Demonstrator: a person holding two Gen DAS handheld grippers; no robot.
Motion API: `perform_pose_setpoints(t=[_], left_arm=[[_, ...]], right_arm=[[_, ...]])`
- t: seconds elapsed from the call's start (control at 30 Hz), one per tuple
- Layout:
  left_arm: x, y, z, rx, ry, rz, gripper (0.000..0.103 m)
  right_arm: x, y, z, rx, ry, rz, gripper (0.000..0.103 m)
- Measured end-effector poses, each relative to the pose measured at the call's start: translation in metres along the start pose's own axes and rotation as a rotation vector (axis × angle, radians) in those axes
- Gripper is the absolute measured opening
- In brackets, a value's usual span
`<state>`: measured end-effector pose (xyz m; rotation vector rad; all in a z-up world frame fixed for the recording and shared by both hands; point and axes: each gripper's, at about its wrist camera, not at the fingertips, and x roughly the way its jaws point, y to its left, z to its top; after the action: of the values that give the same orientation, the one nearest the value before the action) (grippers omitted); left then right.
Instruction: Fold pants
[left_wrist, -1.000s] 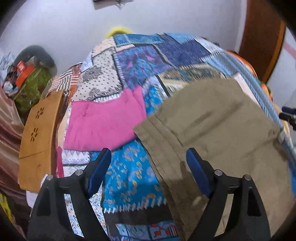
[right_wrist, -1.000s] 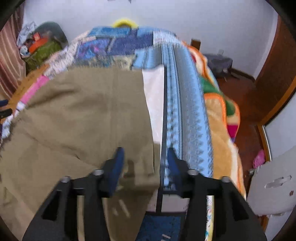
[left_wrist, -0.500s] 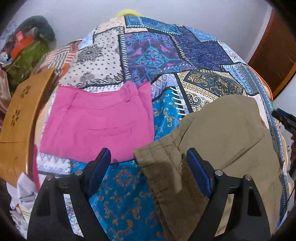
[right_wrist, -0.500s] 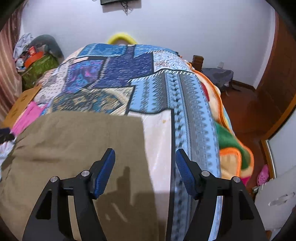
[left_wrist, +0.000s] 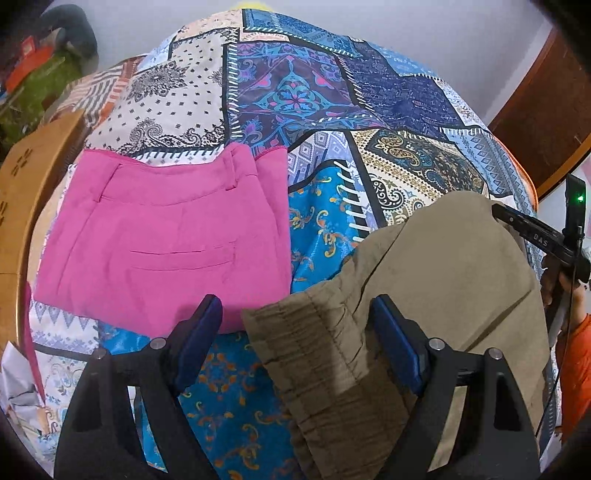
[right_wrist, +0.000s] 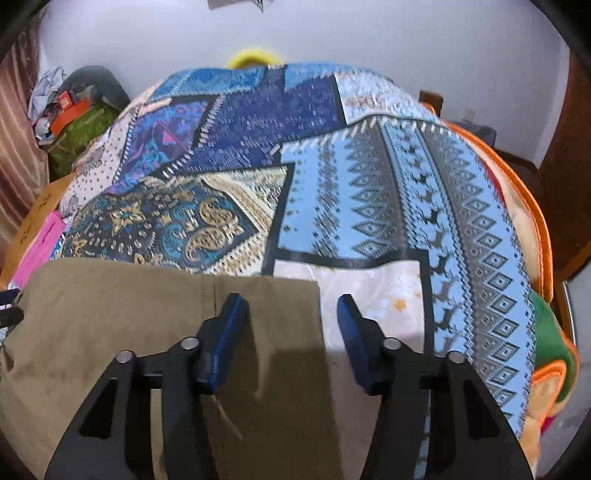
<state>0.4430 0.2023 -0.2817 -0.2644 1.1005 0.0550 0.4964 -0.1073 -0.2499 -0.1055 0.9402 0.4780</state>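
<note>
Olive pants (left_wrist: 443, 266) lie spread flat on the patchwork bedspread (left_wrist: 295, 92). Their gathered elastic waistband (left_wrist: 310, 339) runs up between the fingers of my left gripper (left_wrist: 295, 325), whose jaws stand wide, closing slightly, with the pads off the cloth. In the right wrist view the olive pants (right_wrist: 110, 325) end in a far right corner (right_wrist: 310, 291) that lies between the jaws of my right gripper (right_wrist: 291, 328). Those jaws are closing, and the pads are clear of the fabric. The right gripper (left_wrist: 535, 236) also shows at the pants' far side.
Folded pink pants (left_wrist: 166, 240) lie just left of the olive ones, nearly touching the waistband. A wooden board (left_wrist: 22, 206) borders the bed on the left. An orange blanket (right_wrist: 535, 229) hangs off the right side. Bags and clutter (right_wrist: 74, 114) fill the back left corner.
Both grippers have sunk closer to the bed. The left one now frames the waistband's corner. The right one moved forward to the pants' far right corner; its jaws widened, then narrowed.
</note>
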Motion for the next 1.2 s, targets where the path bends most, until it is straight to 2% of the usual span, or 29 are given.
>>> perform_pose_setpoints(t=[0.07, 0.1, 0.23, 0.37, 0.5, 0.83, 0.97, 1.2], left_arm=[[0.0, 0.0, 0.001, -0.007, 0.004, -0.023, 0.072], [0.0, 0.0, 0.001, -0.01, 0.008, -0.036, 0.066], [-0.007, -0.006, 0.003, 0.024, -0.015, 0.005, 0.058], [-0.027, -0.018, 0.007, 0.077, -0.081, 0.083, 0.056], [-0.063, -0.038, 0.017, 0.144, -0.179, 0.149, 0.054], [-0.156, -0.069, 0.035, 0.174, -0.37, 0.165, 0.054], [-0.178, -0.077, 0.021, 0.202, -0.385, 0.171, 0.054], [-0.197, -0.082, -0.017, 0.24, -0.37, 0.16, 0.053]], right_arm=[[0.0, 0.0, 0.001, 0.009, -0.007, 0.0, 0.02], [0.0, 0.0, 0.002, 0.011, -0.009, -0.022, 0.015], [-0.001, 0.001, 0.004, -0.006, -0.018, -0.067, 0.006], [-0.014, 0.006, 0.009, -0.037, -0.053, -0.122, 0.004], [-0.04, 0.002, 0.028, -0.023, -0.09, -0.13, 0.004], [-0.172, 0.008, 0.073, 0.0, -0.348, -0.151, 0.004], [-0.207, 0.01, 0.065, -0.01, -0.378, -0.13, 0.004], [-0.245, 0.018, 0.018, -0.024, -0.388, -0.099, 0.003]])
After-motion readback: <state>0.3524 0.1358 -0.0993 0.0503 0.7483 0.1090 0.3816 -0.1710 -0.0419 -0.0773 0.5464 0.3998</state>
